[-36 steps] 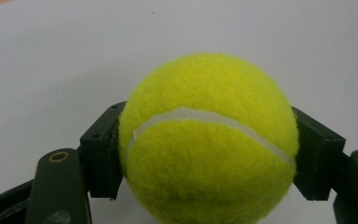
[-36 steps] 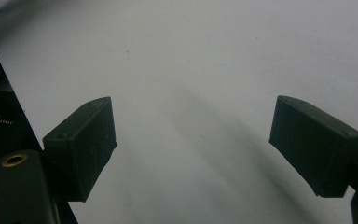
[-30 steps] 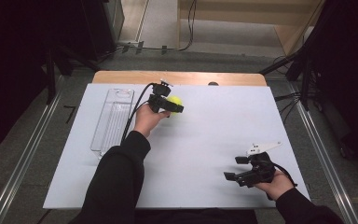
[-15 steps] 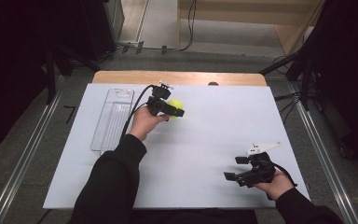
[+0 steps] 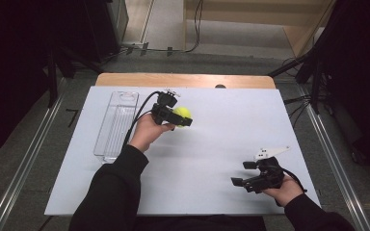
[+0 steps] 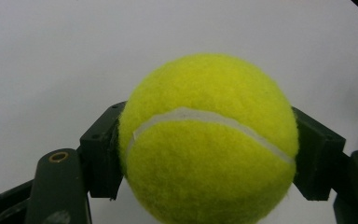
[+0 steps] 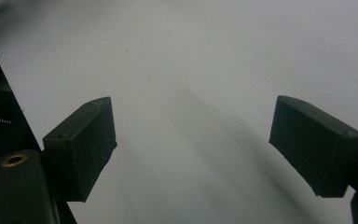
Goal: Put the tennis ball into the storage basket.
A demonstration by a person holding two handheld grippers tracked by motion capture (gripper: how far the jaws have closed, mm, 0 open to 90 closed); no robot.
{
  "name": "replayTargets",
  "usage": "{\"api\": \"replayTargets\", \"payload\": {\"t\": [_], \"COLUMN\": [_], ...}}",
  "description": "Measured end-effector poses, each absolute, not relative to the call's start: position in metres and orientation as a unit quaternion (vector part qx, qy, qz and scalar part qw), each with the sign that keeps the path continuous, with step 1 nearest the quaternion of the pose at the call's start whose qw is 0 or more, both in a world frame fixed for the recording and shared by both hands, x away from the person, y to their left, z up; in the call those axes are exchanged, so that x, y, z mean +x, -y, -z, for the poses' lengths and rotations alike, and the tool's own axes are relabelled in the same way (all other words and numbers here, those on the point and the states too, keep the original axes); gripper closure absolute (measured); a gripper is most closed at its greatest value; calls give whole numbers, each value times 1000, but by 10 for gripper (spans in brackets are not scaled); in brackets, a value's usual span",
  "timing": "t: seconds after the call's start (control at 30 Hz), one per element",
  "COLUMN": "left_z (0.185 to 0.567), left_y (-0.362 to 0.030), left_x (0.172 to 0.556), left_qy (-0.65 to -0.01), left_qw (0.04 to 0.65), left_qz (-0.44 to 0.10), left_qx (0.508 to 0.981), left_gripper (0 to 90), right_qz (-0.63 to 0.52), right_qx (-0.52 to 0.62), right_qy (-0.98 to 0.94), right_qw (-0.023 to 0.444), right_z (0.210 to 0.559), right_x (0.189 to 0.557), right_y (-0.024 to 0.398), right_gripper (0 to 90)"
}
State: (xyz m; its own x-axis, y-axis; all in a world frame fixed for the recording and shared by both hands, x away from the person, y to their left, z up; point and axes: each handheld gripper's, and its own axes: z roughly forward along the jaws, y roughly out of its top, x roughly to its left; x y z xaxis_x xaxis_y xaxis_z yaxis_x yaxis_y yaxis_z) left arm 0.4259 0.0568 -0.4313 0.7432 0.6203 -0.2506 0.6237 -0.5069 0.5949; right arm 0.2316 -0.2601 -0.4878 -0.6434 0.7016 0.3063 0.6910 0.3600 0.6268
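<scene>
Currently my left gripper [image 5: 180,117] clamps a fuzzy yellow-green tennis ball [image 6: 208,140] with a curved white seam. My right gripper [image 7: 193,149] stands wide, holding nothing.

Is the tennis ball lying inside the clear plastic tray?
No, the tennis ball is held between the left tongs above the white table, to the right of the clear tray.

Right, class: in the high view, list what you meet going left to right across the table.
Clear plastic tray → left claw gripping the tennis ball → right claw, open.
</scene>
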Motion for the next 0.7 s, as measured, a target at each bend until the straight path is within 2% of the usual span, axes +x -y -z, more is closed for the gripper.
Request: {"api": "replayTargets", "payload": {"t": [0.7], "left_z": [430], "left_y": [-62], "left_x": [408], "left_qy": [-343], "left_qw": [342], "left_qz": [24], "left_qx": [875], "left_gripper": [262], "right_qz": [-378], "right_qx": [416], "right_qy": [-827], "right_qw": [8], "right_z": [487], "right_x": [231], "right_y": [259], "right_gripper": [125]}}
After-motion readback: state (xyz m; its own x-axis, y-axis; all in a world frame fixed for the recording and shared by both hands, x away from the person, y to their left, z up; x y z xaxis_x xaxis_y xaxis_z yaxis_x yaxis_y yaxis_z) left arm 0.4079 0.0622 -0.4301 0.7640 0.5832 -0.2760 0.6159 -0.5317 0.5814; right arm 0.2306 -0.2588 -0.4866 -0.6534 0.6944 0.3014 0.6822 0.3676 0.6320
